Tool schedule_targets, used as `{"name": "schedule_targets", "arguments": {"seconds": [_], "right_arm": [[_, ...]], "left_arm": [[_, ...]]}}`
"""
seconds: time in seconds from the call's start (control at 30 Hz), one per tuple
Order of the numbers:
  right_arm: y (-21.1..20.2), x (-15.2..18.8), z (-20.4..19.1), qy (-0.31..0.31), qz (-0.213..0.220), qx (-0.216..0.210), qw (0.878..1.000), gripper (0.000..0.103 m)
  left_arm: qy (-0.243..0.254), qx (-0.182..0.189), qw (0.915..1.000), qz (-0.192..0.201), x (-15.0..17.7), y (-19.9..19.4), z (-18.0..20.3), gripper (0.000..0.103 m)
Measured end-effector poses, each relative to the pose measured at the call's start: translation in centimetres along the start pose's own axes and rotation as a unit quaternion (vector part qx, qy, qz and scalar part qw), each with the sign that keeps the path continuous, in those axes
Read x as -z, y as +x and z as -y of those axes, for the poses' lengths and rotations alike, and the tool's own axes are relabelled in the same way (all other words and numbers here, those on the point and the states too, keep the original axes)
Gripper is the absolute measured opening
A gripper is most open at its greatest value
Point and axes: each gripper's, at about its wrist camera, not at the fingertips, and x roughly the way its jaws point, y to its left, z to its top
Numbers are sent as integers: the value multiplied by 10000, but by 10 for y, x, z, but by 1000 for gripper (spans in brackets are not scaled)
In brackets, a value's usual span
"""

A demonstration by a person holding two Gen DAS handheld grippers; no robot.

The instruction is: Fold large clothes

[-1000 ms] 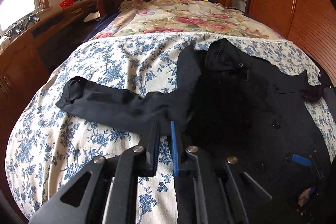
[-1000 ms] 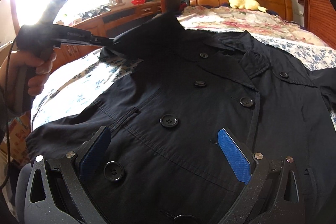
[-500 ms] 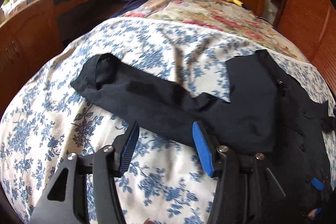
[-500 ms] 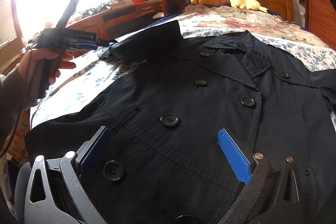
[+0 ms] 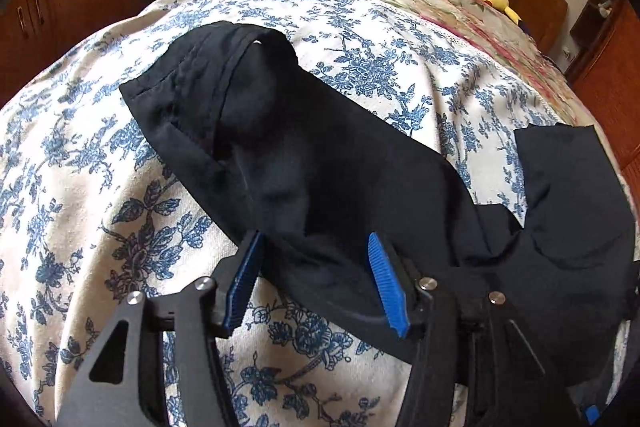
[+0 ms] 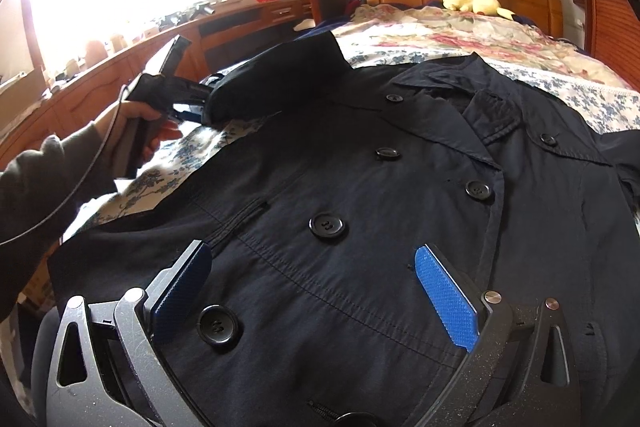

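Item: dark coat (image 6: pixel 360 211), spread buttoned-side up on the floral bedspread (image 5: pixel 120 227), filling frame centre. My left gripper (image 5: pixel 316 279) straddles the sleeve (image 5: pixel 304 163), jaws apart; right gripper (image 6: pixel 316 291) gapes above the front. Risk: pinching bedspread with the sleeve.

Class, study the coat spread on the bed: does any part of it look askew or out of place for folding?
Yes. The coat lies flat and buttoned, but one sleeve sticks out sideways across the quilt, rumpled, with its cuff gaping open. The left tool is open astride that sleeve. Nothing looks torn or spilled.
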Motion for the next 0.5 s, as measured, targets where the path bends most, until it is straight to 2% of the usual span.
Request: {"name": "schedule_targets", "arguments": {"seconds": [0.13, 0.23, 0.33, 0.4, 0.47, 0.5], "right_arm": [[0, -1, 0, -3, 0, 5, 10000, 103], [0, -1, 0, -3, 1, 5, 10000, 103], [0, -1, 0, 1, 11, 4, 10000, 103], [-1, -1, 1, 2, 21, 6, 10000, 103], [-1, -1, 1, 2, 30, 10, 10000, 103], [-1, -1, 1, 3, 37, 11, 10000, 103]], "left_arm": [[248, -284, 9993, -14, 0, 6, 11, 53], [405, -298, 9987, -127, -2, 10, 11, 49], [496, -241, 9982, -217, -4, 9, 10, 32], [553, -193, 9980, -256, -4, 7, 10, 12], [601, -188, 9977, -236, -6, 4, 15, 4], [619, -198, 9977, -178, -6, 0, 18, 3]]}}
